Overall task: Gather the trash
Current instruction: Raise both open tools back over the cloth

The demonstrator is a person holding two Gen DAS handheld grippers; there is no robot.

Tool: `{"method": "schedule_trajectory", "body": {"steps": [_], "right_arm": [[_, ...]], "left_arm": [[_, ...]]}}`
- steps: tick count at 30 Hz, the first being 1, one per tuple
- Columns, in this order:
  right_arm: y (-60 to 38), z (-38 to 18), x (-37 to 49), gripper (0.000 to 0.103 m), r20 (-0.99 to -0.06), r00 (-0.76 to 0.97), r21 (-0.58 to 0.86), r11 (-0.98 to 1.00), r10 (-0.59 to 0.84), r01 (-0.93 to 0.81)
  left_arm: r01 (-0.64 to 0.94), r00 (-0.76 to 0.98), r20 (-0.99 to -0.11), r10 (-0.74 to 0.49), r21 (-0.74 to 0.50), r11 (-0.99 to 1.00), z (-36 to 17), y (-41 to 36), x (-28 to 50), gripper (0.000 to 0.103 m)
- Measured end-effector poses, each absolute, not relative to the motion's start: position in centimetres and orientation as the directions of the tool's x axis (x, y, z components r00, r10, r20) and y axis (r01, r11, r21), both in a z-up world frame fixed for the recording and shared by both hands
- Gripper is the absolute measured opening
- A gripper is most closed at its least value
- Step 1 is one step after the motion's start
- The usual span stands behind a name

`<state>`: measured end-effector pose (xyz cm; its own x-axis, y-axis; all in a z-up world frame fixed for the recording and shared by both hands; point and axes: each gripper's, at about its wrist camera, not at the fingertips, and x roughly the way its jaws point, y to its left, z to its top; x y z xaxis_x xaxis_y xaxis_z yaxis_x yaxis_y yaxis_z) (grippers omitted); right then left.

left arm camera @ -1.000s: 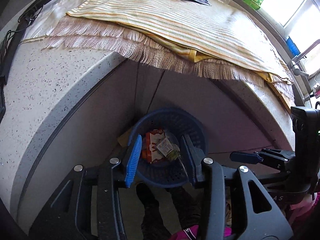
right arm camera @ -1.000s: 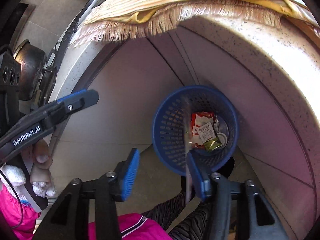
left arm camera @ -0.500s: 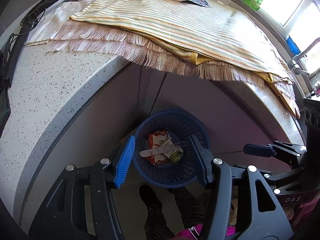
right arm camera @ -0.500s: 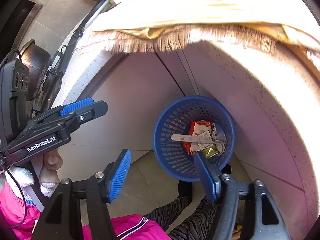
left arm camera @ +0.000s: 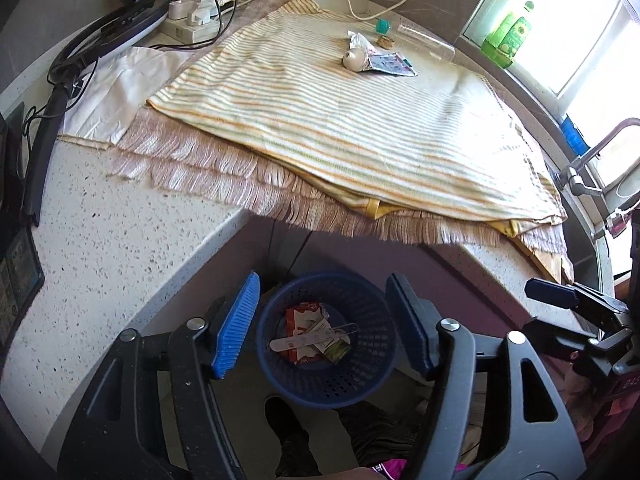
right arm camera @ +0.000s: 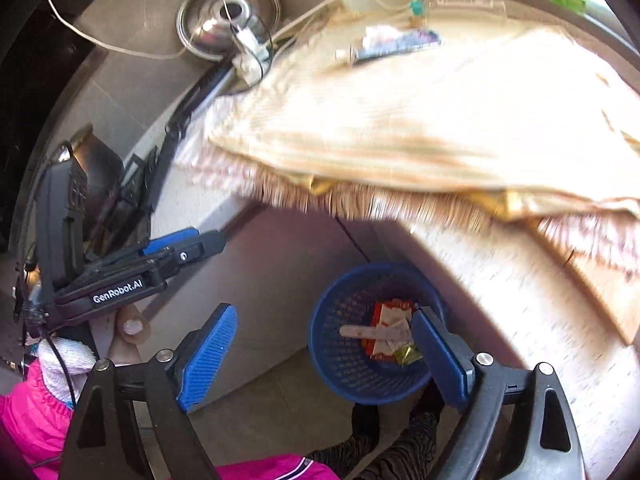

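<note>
A blue mesh bin [left arm camera: 326,338] stands on the floor under the counter edge; it also shows in the right wrist view [right arm camera: 368,336]. Inside lie red-and-white wrappers [left arm camera: 302,328], a flat white stick [left arm camera: 312,336] and a green-gold wrapper [right arm camera: 408,354]. My left gripper [left arm camera: 324,320] is open and empty above the bin. My right gripper [right arm camera: 326,354] is open and empty beside it. More trash sits at the far side of the striped cloth [left arm camera: 352,120]: a squeezed white tube [left arm camera: 356,56], a blue printed wrapper [left arm camera: 390,64], a teal cap [left arm camera: 383,26] and a clear plastic tube [left arm camera: 426,42].
The speckled counter [left arm camera: 112,248] curves around me. A power strip with plugs and cables [left arm camera: 192,16] and a metal lid [right arm camera: 228,16] sit at the back left. A green bottle [left arm camera: 510,32] stands on the windowsill. A tap [left arm camera: 592,160] is at the right.
The white stick dropped from the right gripper into the bin. Both grippers have since risen and tilted up, bringing the counter top and the far trash into view.
</note>
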<state>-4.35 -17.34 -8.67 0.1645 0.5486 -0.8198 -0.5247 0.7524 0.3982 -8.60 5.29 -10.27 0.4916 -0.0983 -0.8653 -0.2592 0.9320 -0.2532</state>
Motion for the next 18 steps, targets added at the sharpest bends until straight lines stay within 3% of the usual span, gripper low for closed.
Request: {"method": "schedule_trajectory", "body": {"steps": [18], "right_arm": [[-19.6, -3.0, 15.7, 0.092, -0.732, 0.287, 0.380, 0.721, 0.617, -0.579]], "left_arm": [[-0.419, 0.548, -0.834, -0.060, -0.336, 0.844, -7.9, 5.2, 5.2, 0.073]]}}
